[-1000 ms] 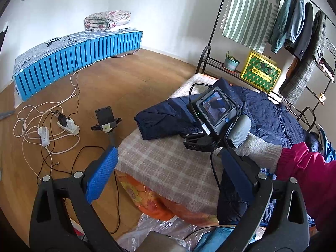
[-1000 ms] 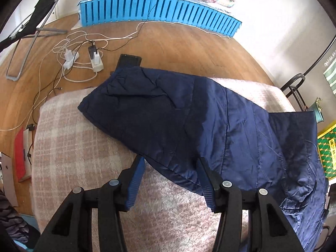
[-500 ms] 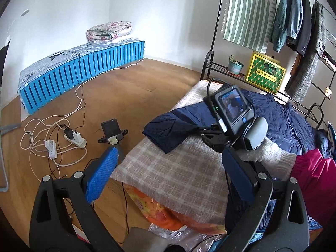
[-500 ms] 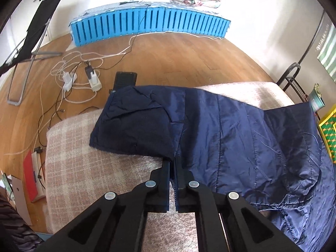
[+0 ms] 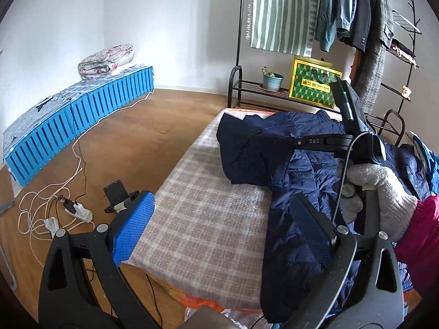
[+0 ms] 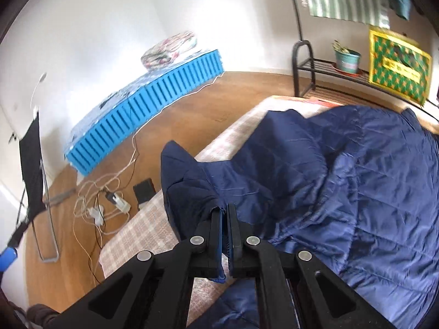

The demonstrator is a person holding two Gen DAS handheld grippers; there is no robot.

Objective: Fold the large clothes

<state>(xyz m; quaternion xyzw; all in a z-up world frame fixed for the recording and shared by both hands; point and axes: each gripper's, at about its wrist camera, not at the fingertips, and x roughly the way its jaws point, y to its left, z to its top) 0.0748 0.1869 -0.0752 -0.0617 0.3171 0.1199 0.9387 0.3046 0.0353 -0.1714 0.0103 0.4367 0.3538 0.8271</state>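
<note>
A dark navy quilted jacket (image 6: 343, 170) lies over a plaid blanket on the bed (image 5: 203, 219). My right gripper (image 6: 225, 219) is shut on the jacket's edge and holds that part lifted above the bed. In the left wrist view the jacket (image 5: 274, 148) is bunched at the far right, with the right gripper's body and a gloved hand (image 5: 381, 189) over it. My left gripper (image 5: 219, 224) is open and empty above the blanket's near end, its right finger close to a hanging fold of the jacket.
A clothes rack (image 5: 356, 27) with hanging garments, a potted plant (image 5: 271, 81) and a yellow-green bag (image 5: 315, 85) stands behind the bed. Cables and power strips (image 5: 68, 211) lie on the wooden floor to the left. A blue slatted bench (image 5: 82, 120) lines the wall. Magenta cloth (image 5: 422, 241) lies at right.
My right gripper closed on the jacket's edge, then lifted it and pulled it up and back across the bed. My left gripper stayed open and shifted a little.
</note>
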